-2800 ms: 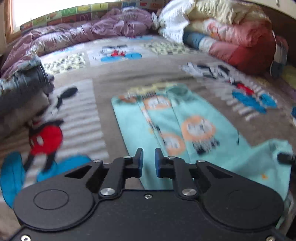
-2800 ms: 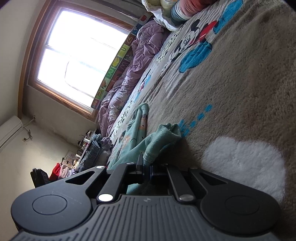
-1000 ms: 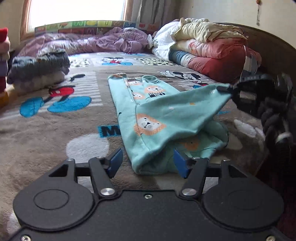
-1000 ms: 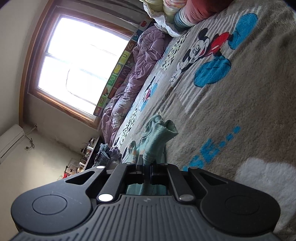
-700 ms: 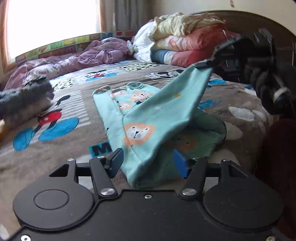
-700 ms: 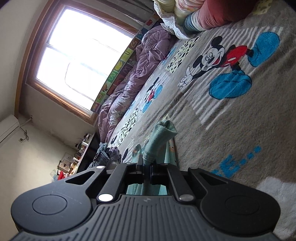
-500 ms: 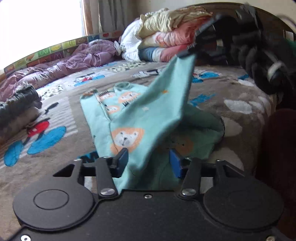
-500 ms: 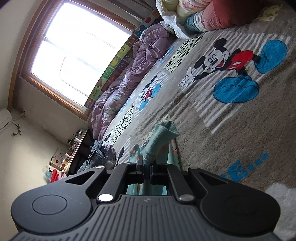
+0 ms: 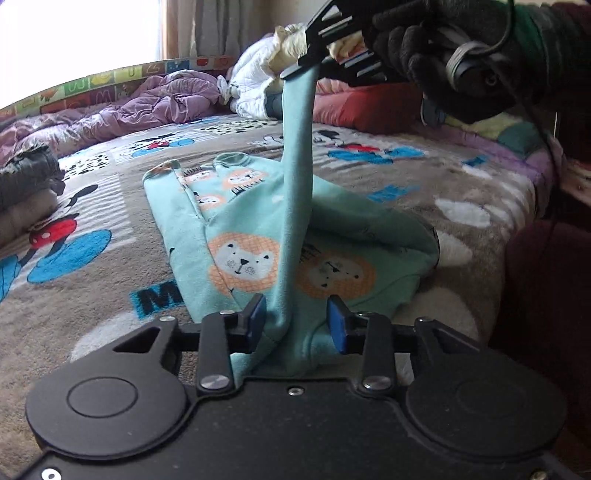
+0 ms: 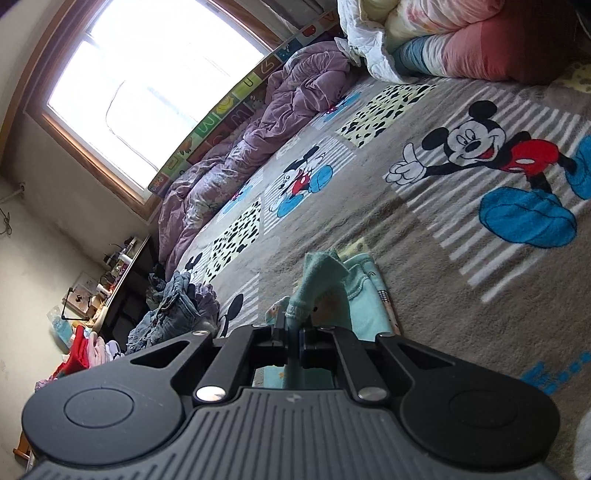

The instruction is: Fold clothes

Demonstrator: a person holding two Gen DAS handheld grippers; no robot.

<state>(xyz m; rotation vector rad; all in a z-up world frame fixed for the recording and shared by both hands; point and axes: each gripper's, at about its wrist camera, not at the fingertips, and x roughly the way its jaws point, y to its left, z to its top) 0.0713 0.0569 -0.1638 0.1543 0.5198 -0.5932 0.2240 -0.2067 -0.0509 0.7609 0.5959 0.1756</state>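
Note:
A teal garment with lion prints (image 9: 240, 258) lies lengthwise on the Mickey Mouse blanket (image 9: 92, 236). My right gripper (image 9: 306, 62), held by a black-gloved hand (image 9: 443, 33), is shut on one end of the garment and holds it high as a taut strip. In the right wrist view that cloth (image 10: 317, 280) bunches out past the shut right gripper (image 10: 291, 334). My left gripper (image 9: 295, 321) sits low at the garment's near fold. Its blue-padded fingers (image 9: 255, 317) stand apart with cloth between them, not pinched.
A crumpled purple duvet (image 9: 147, 107) lies along the far side under the window. Stacked pink, white and yellow bedding (image 10: 461, 40) is at the headboard end. Folded jeans and clothes (image 10: 173, 302) are piled at the left. The bed edge (image 9: 532, 206) drops off on the right.
The right gripper has carried the garment's end upward and over toward the far side. The left gripper moved in on the near fold and its fingers narrowed.

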